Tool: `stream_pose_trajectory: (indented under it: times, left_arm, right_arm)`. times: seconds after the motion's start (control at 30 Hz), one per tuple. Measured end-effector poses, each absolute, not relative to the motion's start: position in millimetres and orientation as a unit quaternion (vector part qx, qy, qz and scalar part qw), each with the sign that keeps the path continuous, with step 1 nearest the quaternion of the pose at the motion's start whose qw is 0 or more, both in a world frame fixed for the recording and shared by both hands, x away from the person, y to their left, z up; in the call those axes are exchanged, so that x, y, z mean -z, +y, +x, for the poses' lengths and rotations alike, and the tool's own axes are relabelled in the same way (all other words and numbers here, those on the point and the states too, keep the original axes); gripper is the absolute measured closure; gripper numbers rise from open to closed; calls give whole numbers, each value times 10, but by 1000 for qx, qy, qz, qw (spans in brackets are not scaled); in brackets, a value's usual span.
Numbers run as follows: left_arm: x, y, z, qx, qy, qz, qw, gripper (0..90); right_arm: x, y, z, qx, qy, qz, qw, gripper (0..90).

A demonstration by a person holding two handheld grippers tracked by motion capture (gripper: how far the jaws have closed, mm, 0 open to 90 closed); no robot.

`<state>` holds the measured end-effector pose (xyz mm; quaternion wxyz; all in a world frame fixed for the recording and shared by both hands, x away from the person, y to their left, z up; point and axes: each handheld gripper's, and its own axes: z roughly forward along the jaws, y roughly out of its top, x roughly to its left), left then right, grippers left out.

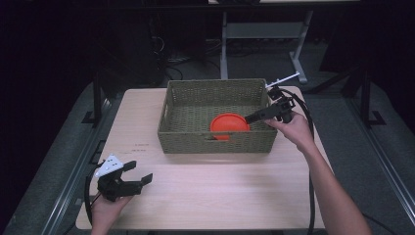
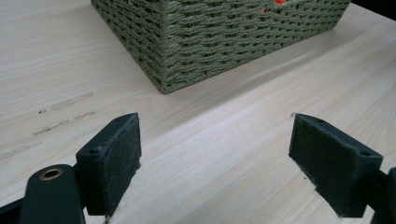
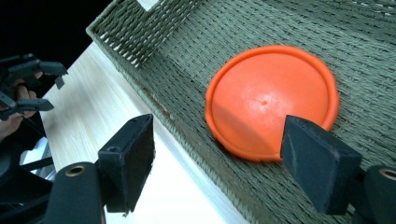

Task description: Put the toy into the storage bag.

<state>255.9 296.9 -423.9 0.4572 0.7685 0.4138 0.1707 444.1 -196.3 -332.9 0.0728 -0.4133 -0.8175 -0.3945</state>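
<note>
1. The orange plate [image 1: 229,125] lies flat on the floor of the woven basket [image 1: 186,142], near its front wall and right of centre.
2. The right gripper [image 1: 250,118] hangs over the basket's right rim, jaws apart and empty, just beside the plate.
3. The left gripper [image 1: 139,177] sits low at the table's [image 1: 220,196] front-left corner, jaws wide apart with nothing between them.
4. A broad stretch of bare tabletop lies between the basket's front wall and the near edge.

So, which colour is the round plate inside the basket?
Orange plate; the right gripper view shows it best.
</note>
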Motion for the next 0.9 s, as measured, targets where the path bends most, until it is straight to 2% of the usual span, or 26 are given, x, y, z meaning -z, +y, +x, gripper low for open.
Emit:
stream_pose_trajectory:
  times: [0.9]
  left_arm:
    - [4236,2965,2548,-171,416,767,458,162]
  right_arm:
    - [3445,-2108,4029,419,-818,-386,77,245]
